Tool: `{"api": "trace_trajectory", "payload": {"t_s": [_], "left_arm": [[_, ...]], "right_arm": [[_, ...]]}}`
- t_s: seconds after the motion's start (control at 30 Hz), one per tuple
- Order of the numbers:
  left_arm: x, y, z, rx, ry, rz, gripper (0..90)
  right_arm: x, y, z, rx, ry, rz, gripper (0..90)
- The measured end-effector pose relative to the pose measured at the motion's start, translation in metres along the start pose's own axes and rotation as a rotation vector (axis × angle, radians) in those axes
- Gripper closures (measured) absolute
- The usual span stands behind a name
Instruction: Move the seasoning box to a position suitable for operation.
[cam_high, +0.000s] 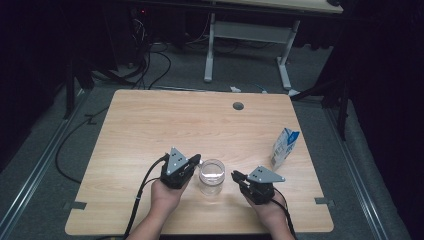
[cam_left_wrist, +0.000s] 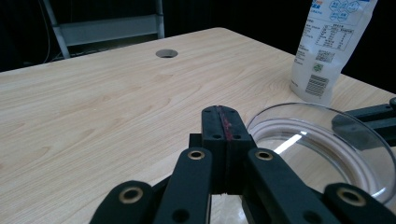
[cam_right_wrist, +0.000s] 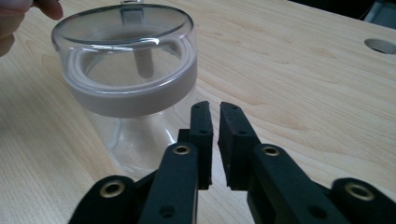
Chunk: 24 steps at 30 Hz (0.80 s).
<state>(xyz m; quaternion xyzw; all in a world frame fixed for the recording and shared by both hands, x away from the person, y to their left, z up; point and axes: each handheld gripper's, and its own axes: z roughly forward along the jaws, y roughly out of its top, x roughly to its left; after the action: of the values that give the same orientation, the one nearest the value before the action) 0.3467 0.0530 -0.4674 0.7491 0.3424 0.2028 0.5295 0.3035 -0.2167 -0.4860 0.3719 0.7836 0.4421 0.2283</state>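
A clear glass jar (cam_high: 212, 176) with a see-through lid and a pale sealing band stands near the table's front edge, between the two grippers. My left gripper (cam_high: 196, 160) lies just to the jar's left, its jaws shut with nothing between them (cam_left_wrist: 223, 122); the jar's lid (cam_left_wrist: 322, 140) is close on its right. My right gripper (cam_high: 235, 175) is just right of the jar and points at it. Its jaws (cam_right_wrist: 215, 114) stand a narrow gap apart with nothing in it, short of the jar (cam_right_wrist: 126, 70).
A white and blue milk carton (cam_high: 285, 146) stands upright at the table's right edge, behind the right gripper (cam_left_wrist: 329, 46). The wooden table (cam_high: 150, 130) has a round cable hole (cam_high: 238, 106) near its far edge. A desk frame and cables lie on the floor beyond.
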Motion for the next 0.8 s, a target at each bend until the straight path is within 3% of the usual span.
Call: {"api": "trace_trajectory", "payload": {"t_s": [0.17,0.8], "left_arm": [[0.001,0.000,0.000,0.004,0.001,-0.001,90.0],[0.001,-0.001,0.000,0.005,-0.001,-0.007,90.0]], "right_arm": [[0.004,0.002,-0.001,-0.002,0.007,-0.020,89.0],[0.021,0.013,-0.006,-0.053,0.042,-0.054,89.0]]}}
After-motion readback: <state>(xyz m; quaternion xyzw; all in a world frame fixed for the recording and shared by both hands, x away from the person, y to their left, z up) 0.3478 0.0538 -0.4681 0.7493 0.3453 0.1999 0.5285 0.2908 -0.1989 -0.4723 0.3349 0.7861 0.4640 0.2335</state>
